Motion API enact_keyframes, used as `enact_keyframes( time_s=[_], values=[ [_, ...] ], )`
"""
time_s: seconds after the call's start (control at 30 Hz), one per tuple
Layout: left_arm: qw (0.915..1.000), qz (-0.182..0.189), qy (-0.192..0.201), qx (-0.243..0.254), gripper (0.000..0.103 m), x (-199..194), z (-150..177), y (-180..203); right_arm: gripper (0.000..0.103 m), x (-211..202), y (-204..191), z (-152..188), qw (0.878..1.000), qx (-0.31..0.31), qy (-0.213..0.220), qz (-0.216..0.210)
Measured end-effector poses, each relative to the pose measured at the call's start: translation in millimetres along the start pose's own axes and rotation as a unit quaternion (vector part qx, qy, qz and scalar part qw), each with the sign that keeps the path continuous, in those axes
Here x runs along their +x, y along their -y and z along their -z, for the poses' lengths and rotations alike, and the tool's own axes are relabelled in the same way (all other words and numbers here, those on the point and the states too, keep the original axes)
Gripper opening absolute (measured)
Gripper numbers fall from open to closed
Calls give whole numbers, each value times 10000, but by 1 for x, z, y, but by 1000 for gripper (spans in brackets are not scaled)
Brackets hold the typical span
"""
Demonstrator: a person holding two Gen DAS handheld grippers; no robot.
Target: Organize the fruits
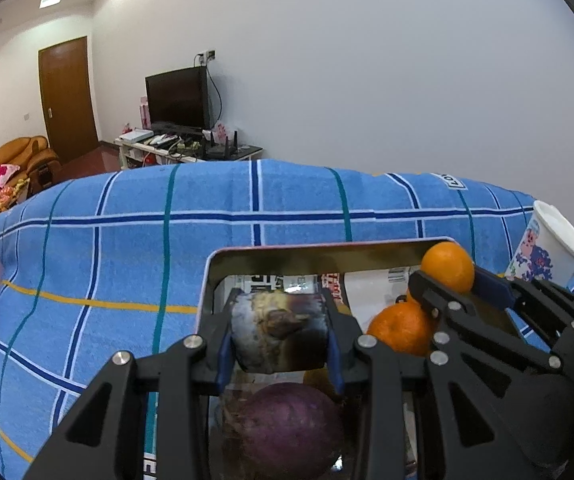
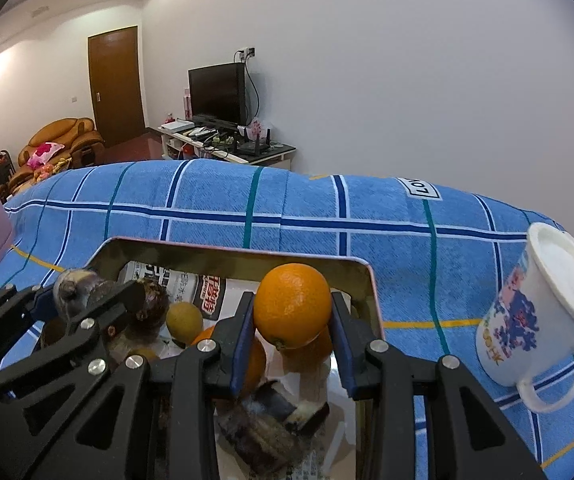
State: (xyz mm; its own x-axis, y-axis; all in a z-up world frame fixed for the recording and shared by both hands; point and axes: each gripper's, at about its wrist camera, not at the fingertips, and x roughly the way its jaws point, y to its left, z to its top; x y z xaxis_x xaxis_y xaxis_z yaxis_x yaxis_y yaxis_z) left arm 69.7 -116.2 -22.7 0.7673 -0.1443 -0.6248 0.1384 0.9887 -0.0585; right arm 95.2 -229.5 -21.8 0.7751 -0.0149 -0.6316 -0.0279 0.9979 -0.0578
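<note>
The left hand-held gripper [image 1: 279,338] points forward and tilts down. Its two black fingers with blue pads [image 1: 224,360] are squeezed onto a dark fruit [image 1: 279,332], one pad on each side, and they hold it up. The right hand-held gripper [image 2: 293,338] sits just beside it and tilts down the same way. Its blue pads [image 2: 243,340] press on both sides of an orange [image 2: 291,304] and hold it up too. In each view the other gripper pokes in from the side, so the two are close together, side by side.
</note>
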Motion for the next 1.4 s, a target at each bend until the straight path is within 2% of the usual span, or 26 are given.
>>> enact_keyframes(
  time_s=[0.13,0.37,0.47,0.53,0.6,0.67,0.73,0.87,1.0,1.07,1.13,1.23,1.4],
  values=[
    [9997,64,-193,-147,38,8,0,-6,38,9,-3,-6,9999,-68,-72,-82],
    [9996,109,-234,-98,38,14,-2,-5,39,16,-2,-12,9990,-106,-177,-390],
    [9996,150,-208,-135,37,13,-3,-6,39,15,8,-15,9962,211,-180,-822],
    [9995,185,-211,-131,38,14,-3,-6,39,14,21,-17,9866,675,-193,-1473],
    [9995,208,-250,26,38,14,-2,0,39,15,26,-16,9762,945,-213,-1939],
    [9995,214,-162,147,42,10,-2,6,39,13,24,-15,9714,1032,-220,-2126],
    [9997,145,-76,179,56,7,-2,9,39,10,20,-16,9735,967,-161,-2066],
    [9998,147,136,88,67,0,-3,7,39,-3,19,-13,9789,1023,172,-1759],
    [9979,31,577,-303,101,-12,-5,-1,39,-25,31,-8,9814,1358,686,-1174],
    [9957,-126,809,-424,103,-20,-2,-2,39,-32,37,-2,9803,1583,836,-839],
    [9951,-290,875,-370,103,-23,0,-1,39,-33,40,2,9799,1672,855,-681],
    [9955,-520,774,-137,103,-24,3,2,39,-36,33,4,9834,1453,932,-559],
    [9932,-786,854,-31,103,-35,11,0,40,-59,24,12,9814,1206,1420,-469]
  ],
)
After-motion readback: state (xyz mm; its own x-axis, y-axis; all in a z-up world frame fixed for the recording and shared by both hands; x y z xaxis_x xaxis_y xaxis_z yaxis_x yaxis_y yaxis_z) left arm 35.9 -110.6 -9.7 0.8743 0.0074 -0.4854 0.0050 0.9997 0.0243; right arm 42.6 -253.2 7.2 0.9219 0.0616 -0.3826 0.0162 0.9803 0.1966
